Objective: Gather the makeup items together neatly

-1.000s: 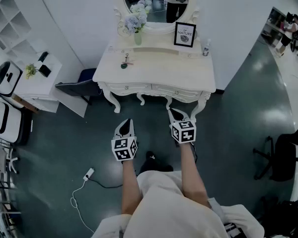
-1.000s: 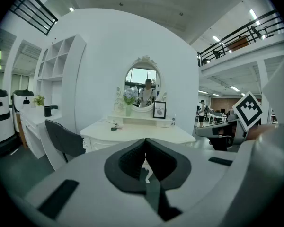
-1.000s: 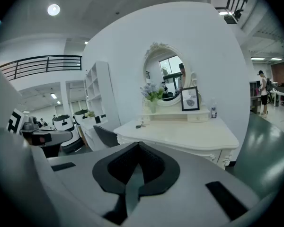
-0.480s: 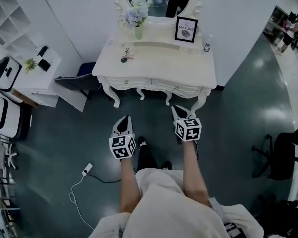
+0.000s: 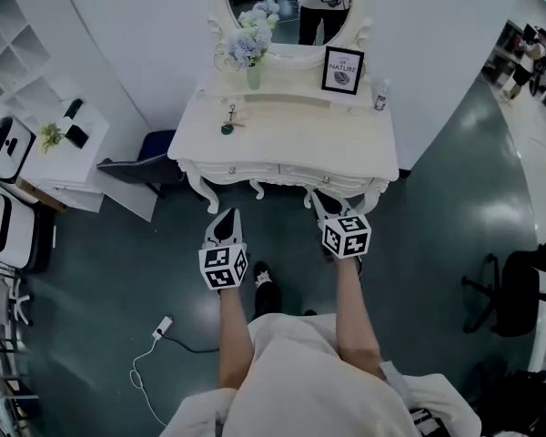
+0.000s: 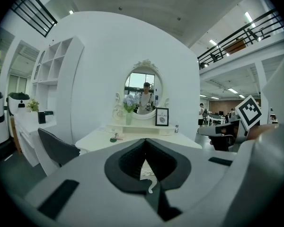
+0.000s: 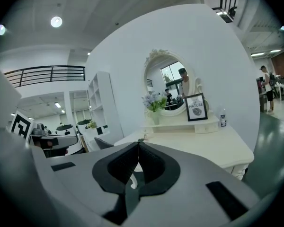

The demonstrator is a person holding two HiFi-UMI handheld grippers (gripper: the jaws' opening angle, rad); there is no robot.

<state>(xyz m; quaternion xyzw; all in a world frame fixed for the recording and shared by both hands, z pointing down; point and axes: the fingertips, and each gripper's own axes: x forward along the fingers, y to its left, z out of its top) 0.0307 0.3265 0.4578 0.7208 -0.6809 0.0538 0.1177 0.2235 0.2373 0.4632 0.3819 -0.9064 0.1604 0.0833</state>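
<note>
- So far nothing gathered, by my reading: the job looks not yet begun, and the person stands off the front of the desk with both tools short of its top
- State of left claw: jaws pressed together, tips meeting, nothing between them; its own view looks over the closed tips at the desk beyond
- State of right claw: likewise pressed together and empty; it sits just before the desk's front edge, near the right-hand legs
- Whereabouts of makeup items: a small loose cluster on the left half of the desk top, one dark round piece with a thin pinkish piece beside it; too small to name further
- One small bottle stands upright at the right rear corner, well apart from that cluster; if it counts as makeup, that gap is what is left to close
- Left to do, as I judge it: reach the top, pick up each piece, set them side by side in one spot
- Containers: vase at left rear, upright, holding pale flowers; small bottle is capped, contents not readable
- Both drawers in the desk front appear shut; what is inside is hidden
- No tray, box or pouch for the items shows on the desk top; framed picture and mirror hold the back
</note>
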